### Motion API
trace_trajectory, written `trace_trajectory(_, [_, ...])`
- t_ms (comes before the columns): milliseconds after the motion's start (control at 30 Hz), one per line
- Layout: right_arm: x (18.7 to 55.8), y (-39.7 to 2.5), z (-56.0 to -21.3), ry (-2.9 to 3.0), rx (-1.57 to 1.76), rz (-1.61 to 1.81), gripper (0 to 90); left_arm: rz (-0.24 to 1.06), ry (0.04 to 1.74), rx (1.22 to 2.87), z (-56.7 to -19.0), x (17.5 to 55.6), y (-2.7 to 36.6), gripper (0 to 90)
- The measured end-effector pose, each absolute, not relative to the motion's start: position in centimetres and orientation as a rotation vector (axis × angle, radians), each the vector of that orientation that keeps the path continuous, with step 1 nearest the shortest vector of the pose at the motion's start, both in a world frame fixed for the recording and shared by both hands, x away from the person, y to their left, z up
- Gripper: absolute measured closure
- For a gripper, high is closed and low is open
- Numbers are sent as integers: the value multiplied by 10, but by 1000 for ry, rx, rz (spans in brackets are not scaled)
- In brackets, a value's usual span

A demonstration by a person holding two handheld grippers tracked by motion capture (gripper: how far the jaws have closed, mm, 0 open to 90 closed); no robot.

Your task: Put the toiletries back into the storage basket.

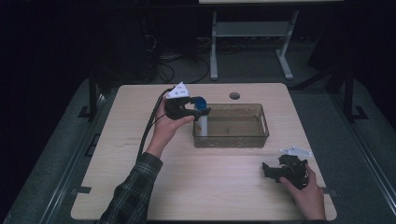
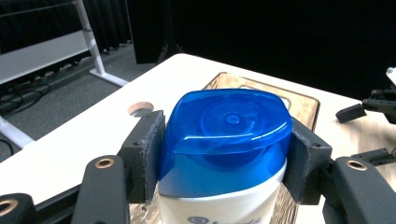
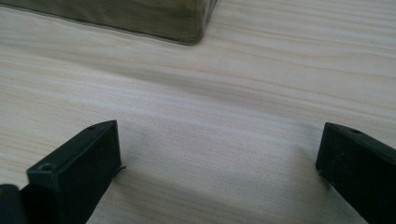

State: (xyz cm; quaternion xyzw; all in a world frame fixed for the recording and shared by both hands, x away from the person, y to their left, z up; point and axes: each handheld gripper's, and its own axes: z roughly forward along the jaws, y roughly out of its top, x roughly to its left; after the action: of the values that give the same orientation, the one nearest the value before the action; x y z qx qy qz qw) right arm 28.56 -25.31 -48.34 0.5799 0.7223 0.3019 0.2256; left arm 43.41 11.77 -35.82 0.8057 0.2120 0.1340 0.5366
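A white bottle with a blue cap (image 1: 201,112) stands upright in the left end of a clear brownish plastic bin (image 1: 261,122). My left gripper (image 1: 195,110) is shut on the bottle's blue cap (image 2: 226,135), one pad pressed against each side of it (image 2: 149,158). In the left gripper view the white body with printed lettering shows below the cap. My right gripper (image 1: 273,171) rests low over the table near the front right, open, its jaws wide apart with bare wood between them (image 3: 219,154).
The light wooden table (image 1: 210,182) has a round cable hole (image 1: 234,95) behind the bin. A corner of the bin (image 3: 187,23) lies ahead of the right gripper. A white desk frame (image 1: 252,32) stands on the floor beyond.
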Motion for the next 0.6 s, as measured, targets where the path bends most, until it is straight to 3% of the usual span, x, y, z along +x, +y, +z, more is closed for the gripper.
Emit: trace_trajectory(600, [286, -253, -483, 1991, 1599, 832, 0, 293, 517, 1955, -376, 432, 120, 379])
